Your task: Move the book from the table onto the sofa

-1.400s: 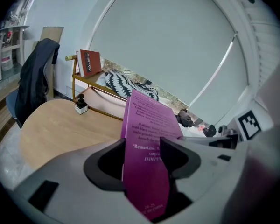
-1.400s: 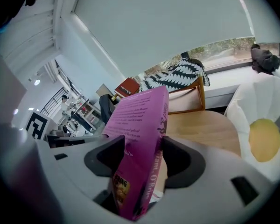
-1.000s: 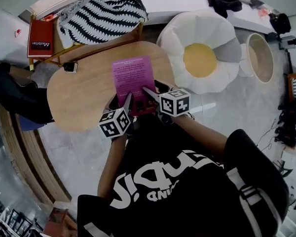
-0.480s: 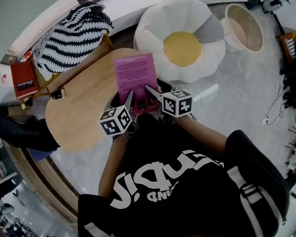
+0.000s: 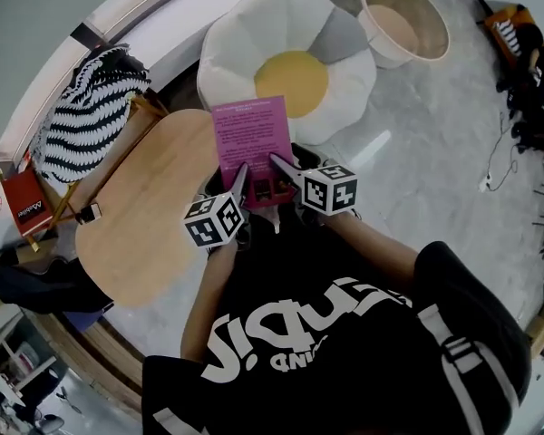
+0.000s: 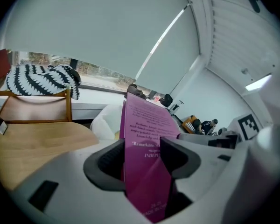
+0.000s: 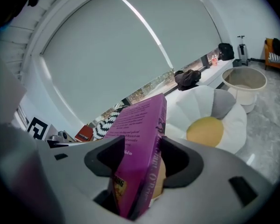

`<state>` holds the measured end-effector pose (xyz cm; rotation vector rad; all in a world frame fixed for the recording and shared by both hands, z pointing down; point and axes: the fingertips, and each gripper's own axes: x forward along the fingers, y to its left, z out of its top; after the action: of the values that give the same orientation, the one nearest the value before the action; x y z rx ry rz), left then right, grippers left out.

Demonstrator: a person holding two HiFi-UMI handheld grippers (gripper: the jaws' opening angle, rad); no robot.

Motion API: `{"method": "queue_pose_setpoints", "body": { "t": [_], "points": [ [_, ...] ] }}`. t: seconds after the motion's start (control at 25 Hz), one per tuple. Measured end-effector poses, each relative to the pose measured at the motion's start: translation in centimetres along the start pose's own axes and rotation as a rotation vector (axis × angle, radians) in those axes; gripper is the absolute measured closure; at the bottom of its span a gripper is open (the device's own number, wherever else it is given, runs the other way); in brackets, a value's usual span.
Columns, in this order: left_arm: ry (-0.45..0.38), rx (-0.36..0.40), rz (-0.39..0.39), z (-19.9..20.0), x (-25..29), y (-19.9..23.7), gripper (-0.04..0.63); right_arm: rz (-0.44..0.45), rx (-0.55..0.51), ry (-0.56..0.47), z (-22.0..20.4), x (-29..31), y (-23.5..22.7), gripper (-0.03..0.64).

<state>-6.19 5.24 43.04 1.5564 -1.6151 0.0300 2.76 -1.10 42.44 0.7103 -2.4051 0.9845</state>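
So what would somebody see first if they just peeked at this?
The bright pink book jumps out: it is held up in the middle, pinched at its near end by the left gripper and the right gripper. Just beyond it lies a huge white cushion with a yellow middle, like a fried egg. At the far left, past the wooden table, there is a zebra-striped cushion.

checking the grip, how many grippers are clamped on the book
2: the left gripper holds the book at its near-left edge, the right gripper at its near-right edge. None hidden.
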Motion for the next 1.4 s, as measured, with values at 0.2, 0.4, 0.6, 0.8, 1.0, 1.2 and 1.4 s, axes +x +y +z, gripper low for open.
{"method": "queue_pose_setpoints", "body": {
  "t": [0.2, 0.4, 0.6, 0.8, 1.0, 1.2, 1.4],
  "points": [
    [0.028, 0.029, -0.057, -0.6, 3.9, -5.4, 0.356, -0.047, 0.043, -0.051, 1.8, -3.8, -5.4, 0.379],
    [0.055, 0.058, -0.093, -1.0, 7.7, -10.6, 0.356, -0.077, 0.075, -0.079, 3.4, -7.2, -10.6, 0.379],
    [0.084, 0.094, -0.142, -0.9, 9.9, -11.9, 0.356, -0.119, 0.109, -0.124, 4.0, -7.7, -12.8, 0.380],
    [0.116, 0.128, -0.186, -0.9, 12.4, -15.9, 0.355, -0.164, 0.166, -0.193, 5.3, -10.8, -16.1, 0.380],
    [0.146, 0.164, -0.220, -1.2, 13.8, -18.2, 0.356, -0.193, 0.201, -0.226, 5.6, -12.6, -18.1, 0.380],
    [0.139, 0.169, -0.221, -1.5, 14.7, -19.9, 0.354, -0.198, 0.204, -0.238, 6.0, -13.8, -19.7, 0.383],
    [0.121, 0.167, -0.212, -1.0, 15.5, -20.9, 0.356, -0.176, 0.203, -0.245, 7.0, -14.1, -20.9, 0.393]
  ]
}}
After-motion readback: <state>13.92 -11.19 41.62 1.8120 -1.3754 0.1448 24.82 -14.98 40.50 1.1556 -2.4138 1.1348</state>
